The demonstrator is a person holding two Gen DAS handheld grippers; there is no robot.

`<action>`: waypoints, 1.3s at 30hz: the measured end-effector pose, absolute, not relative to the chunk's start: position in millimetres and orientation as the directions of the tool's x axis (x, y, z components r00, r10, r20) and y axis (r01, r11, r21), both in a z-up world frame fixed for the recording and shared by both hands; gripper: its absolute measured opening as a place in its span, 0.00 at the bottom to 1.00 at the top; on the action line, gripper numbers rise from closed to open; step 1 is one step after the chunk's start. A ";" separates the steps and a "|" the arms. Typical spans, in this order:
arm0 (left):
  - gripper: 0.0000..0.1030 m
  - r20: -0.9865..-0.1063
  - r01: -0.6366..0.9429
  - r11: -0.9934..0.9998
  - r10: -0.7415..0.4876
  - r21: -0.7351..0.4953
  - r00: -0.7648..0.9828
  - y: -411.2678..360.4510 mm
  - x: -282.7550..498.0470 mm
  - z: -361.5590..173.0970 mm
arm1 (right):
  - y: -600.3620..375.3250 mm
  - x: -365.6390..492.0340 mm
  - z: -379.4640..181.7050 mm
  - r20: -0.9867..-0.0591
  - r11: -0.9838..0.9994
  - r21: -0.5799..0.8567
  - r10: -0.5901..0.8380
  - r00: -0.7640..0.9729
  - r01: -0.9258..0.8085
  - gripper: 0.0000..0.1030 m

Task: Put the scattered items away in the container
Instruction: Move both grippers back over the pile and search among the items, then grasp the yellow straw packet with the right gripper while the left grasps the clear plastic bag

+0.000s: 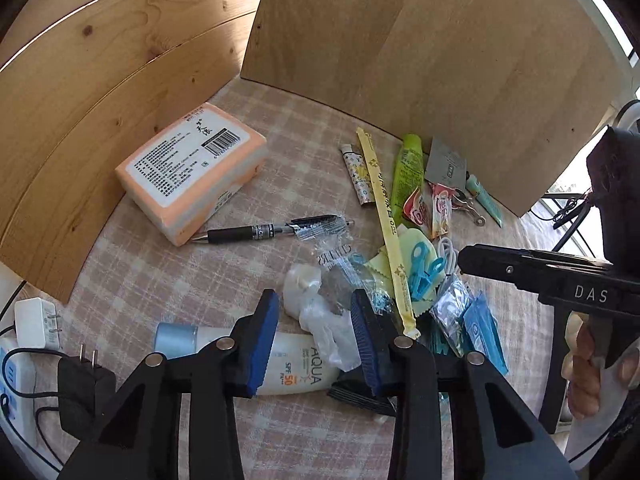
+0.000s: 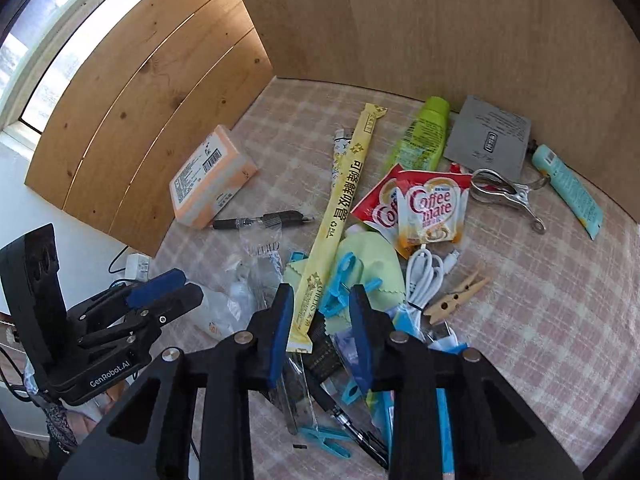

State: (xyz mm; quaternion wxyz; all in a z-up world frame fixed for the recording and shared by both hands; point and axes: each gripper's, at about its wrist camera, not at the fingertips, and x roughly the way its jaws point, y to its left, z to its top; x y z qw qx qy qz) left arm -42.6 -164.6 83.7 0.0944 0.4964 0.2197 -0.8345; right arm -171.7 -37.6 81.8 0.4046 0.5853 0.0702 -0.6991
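Observation:
Small items lie scattered on a checked cloth (image 2: 540,300). My left gripper (image 1: 316,320) points down over a crumpled clear plastic wrap (image 1: 320,316) and a white sunscreen tube (image 1: 288,364). The wrap lies between the blue pads, with cloth showing beside the left pad. My right gripper (image 2: 320,312) hangs over a heap of blue clothes pegs (image 2: 340,280), the lower end of a long yellow sachet (image 2: 340,208) and a black comb; its pads stand apart and press on nothing. Each gripper shows in the other's view: the right gripper (image 1: 464,260), the left gripper (image 2: 180,286).
An orange tissue pack (image 1: 192,172) and a black pen (image 1: 260,232) lie at the left. Coffee sachets (image 2: 428,208), a white cable (image 2: 428,272), a wooden peg (image 2: 456,296), a metal clip (image 2: 508,196) and tubes lie further back. Wooden boards (image 1: 440,60) stand behind. Chargers (image 1: 84,388) sit left.

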 end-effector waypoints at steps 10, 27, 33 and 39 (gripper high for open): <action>0.25 -0.892 0.454 -0.842 0.068 -0.292 -0.446 -177.5 -58.0 52.0 | -131.5 -178.6 50.2 -0.952 -0.605 0.081 -0.282 -0.118 0.792 0.28; 0.26 -0.868 0.239 -0.901 0.232 -0.362 -0.439 -101.2 -80.3 55.0 | -31.1 -185.9 44.5 -0.977 -0.666 0.062 -0.193 -0.092 0.744 0.12; 0.24 -0.887 0.113 -0.933 0.280 -0.341 -0.368 -41.8 -78.9 48.0 | 40.2 -177.5 40.1 -0.977 -0.713 0.090 -0.197 -0.076 0.695 0.12; 0.24 -0.886 0.003 -0.931 0.347 -0.366 -0.309 11.3 -66.2 40.8 | 119.8 -175.4 44.8 -0.976 -0.778 0.093 -0.196 -0.099 0.622 0.11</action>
